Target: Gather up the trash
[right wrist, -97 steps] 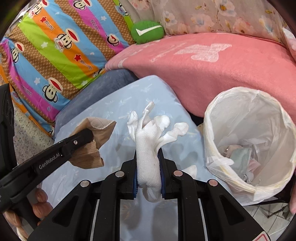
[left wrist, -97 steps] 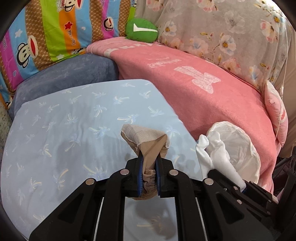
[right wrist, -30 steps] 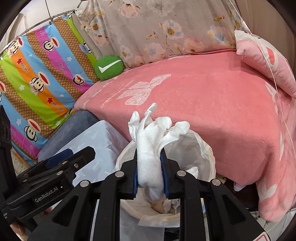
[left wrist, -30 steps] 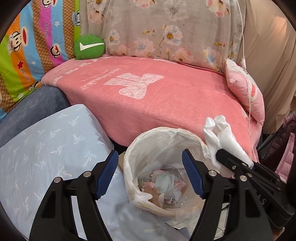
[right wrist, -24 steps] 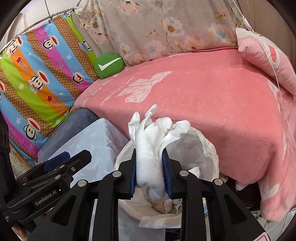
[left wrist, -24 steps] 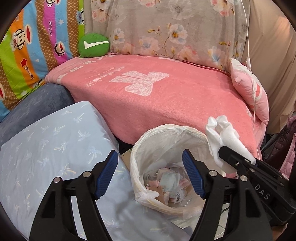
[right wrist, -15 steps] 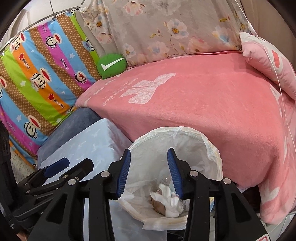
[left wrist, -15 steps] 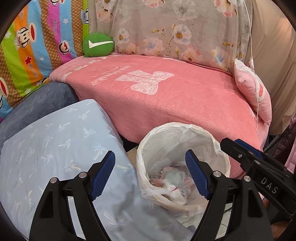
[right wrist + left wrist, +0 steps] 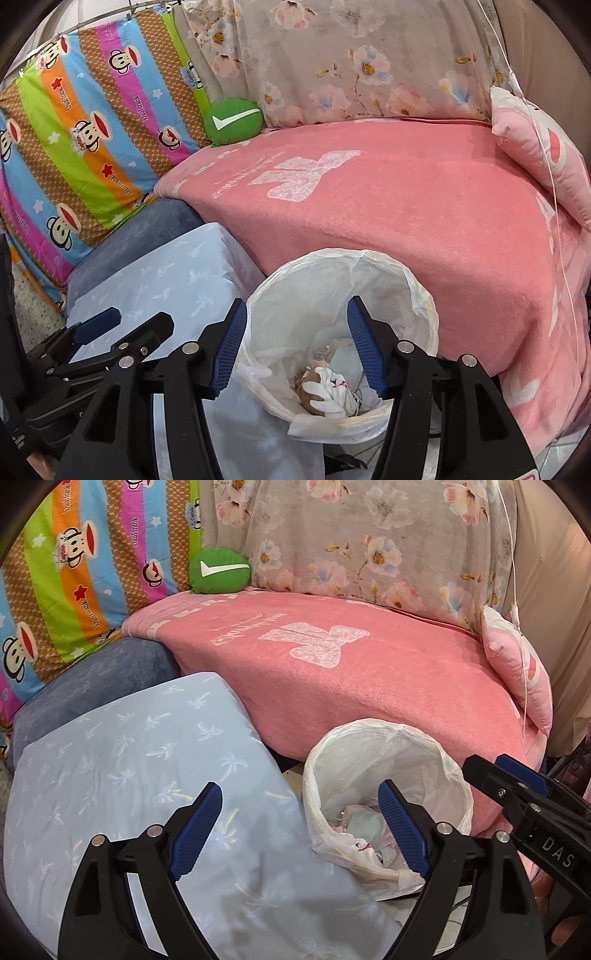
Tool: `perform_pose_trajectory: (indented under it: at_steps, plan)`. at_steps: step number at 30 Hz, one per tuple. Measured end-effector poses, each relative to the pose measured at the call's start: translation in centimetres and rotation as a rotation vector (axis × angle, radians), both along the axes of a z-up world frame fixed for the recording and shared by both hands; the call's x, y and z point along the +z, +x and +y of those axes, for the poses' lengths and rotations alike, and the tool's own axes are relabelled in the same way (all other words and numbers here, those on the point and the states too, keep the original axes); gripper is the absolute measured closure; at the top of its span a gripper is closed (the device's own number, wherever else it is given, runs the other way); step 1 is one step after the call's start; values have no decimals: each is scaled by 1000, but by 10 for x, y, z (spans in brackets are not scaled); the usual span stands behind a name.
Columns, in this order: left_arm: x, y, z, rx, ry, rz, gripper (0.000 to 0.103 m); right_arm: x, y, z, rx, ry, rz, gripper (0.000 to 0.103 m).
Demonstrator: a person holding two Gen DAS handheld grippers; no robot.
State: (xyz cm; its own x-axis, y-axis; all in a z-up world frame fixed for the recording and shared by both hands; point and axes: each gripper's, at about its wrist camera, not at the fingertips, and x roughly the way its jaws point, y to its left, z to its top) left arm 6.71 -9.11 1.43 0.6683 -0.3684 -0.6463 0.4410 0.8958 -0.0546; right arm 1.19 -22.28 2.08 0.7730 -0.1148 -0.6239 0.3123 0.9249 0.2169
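Observation:
A round bin lined with a white plastic bag [image 9: 388,738] [image 9: 343,262] stands on the floor between a pale blue cushion and a pink couch. Inside lies the white crumpled cloth [image 9: 328,391] on a tan cloth [image 9: 308,393], among other trash [image 9: 364,825]. My right gripper [image 9: 295,349] hovers over the bin's mouth, its jaws opening with nothing between them. My left gripper [image 9: 299,830] straddles the bin's left rim and the cushion's edge, jaws opening wide and empty. Each gripper shows in the other's view: the right one [image 9: 517,786], the left one [image 9: 122,325].
The pale blue cushion [image 9: 129,757] lies left of the bin, a grey-blue cushion [image 9: 96,679] behind it. The pink blanket [image 9: 351,672] covers the couch, with a green round pillow [image 9: 219,574] and a pink pillow [image 9: 517,672]. A thin white cord [image 9: 517,590] hangs at the right.
The right gripper opened and the white cloth dropped into the bin. The left gripper spread wider and shifted left, so the bin now sits more to the right in its view.

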Motion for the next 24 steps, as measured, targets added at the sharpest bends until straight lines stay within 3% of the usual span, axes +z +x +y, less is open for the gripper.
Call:
perform_pose_trajectory:
  at_steps: [12, 17, 24]
  plan:
    - [0, -13, 24, 82, 16, -10, 13, 0, -15, 14, 22, -34, 30, 34]
    - [-1, -18, 33, 125, 32, -22, 10, 1, -21, 19, 23, -47, 33, 20]
    - [-1, -27, 41, 139, 47, -37, 9, -4, -30, 30, 32, -79, 56, 18]
